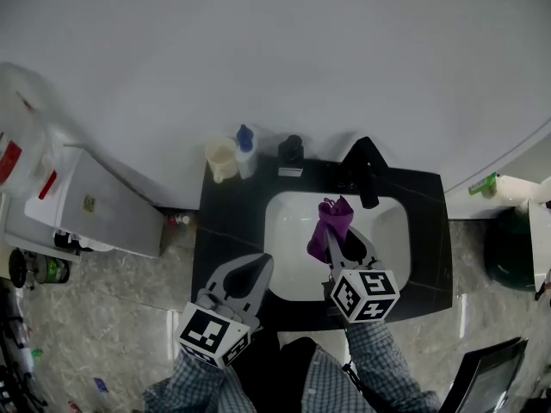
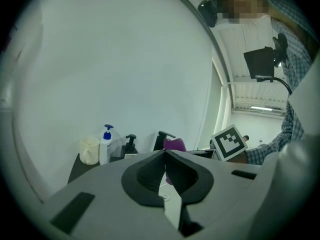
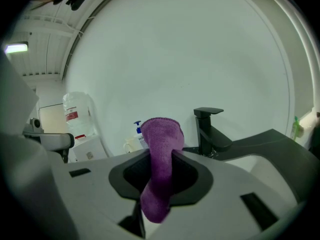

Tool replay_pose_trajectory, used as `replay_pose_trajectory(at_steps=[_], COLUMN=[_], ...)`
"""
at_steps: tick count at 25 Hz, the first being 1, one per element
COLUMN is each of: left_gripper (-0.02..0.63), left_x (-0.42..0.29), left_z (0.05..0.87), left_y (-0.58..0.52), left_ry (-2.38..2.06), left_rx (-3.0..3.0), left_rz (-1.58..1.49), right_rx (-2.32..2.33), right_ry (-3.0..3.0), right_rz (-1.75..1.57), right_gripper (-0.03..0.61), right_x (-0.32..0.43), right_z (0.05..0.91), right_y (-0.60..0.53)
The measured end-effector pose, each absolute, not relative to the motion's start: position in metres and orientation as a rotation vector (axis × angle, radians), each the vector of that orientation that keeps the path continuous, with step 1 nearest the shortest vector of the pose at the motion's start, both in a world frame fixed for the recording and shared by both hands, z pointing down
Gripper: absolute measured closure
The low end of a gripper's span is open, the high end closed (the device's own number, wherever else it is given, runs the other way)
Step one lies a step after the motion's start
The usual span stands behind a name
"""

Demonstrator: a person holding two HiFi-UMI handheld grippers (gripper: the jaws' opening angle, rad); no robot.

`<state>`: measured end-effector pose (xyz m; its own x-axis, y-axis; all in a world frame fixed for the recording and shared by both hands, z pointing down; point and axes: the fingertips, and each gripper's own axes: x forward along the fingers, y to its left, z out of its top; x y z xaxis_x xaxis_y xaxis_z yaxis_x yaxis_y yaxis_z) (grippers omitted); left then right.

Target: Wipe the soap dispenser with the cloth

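A black pump soap dispenser (image 1: 291,153) stands at the back of the black counter (image 1: 228,222), next to a white bottle with a blue pump (image 1: 245,151). My right gripper (image 1: 336,241) hangs over the white sink basin (image 1: 387,231), shut on a purple cloth (image 1: 331,219) that sticks up past its tips. In the right gripper view the cloth (image 3: 160,169) fills the jaws of the right gripper (image 3: 161,151). My left gripper (image 1: 261,262) is shut and holds nothing, over the basin's front left rim. The left gripper view shows the left gripper (image 2: 165,153), the dispenser (image 2: 130,146) and the bottle (image 2: 105,145) ahead.
A cream mug (image 1: 221,159) stands left of the bottle. A black faucet (image 1: 362,172) rises behind the basin. A white cabinet (image 1: 95,205) and a water jug (image 1: 21,119) are at the left, a dark green bin (image 1: 512,248) at the right.
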<state>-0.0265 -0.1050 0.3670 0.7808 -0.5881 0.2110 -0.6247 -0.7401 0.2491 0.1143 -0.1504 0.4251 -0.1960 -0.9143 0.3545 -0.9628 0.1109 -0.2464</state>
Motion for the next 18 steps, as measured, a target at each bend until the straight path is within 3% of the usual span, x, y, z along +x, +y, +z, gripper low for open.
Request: replay_pose_trajectory(at_steps=[18], left_gripper=[0.603], left_x=[-0.003], left_z=[0.351], left_y=[0.08], left_ry=[-1.034], left_rx=[2.698], left_rz=[0.113], right_rx=[1.886], right_ry=[-2.385], right_rz=[0.567], right_gripper=[0.488], right_x=[0.13], right_z=[0.396], right_y=[0.046])
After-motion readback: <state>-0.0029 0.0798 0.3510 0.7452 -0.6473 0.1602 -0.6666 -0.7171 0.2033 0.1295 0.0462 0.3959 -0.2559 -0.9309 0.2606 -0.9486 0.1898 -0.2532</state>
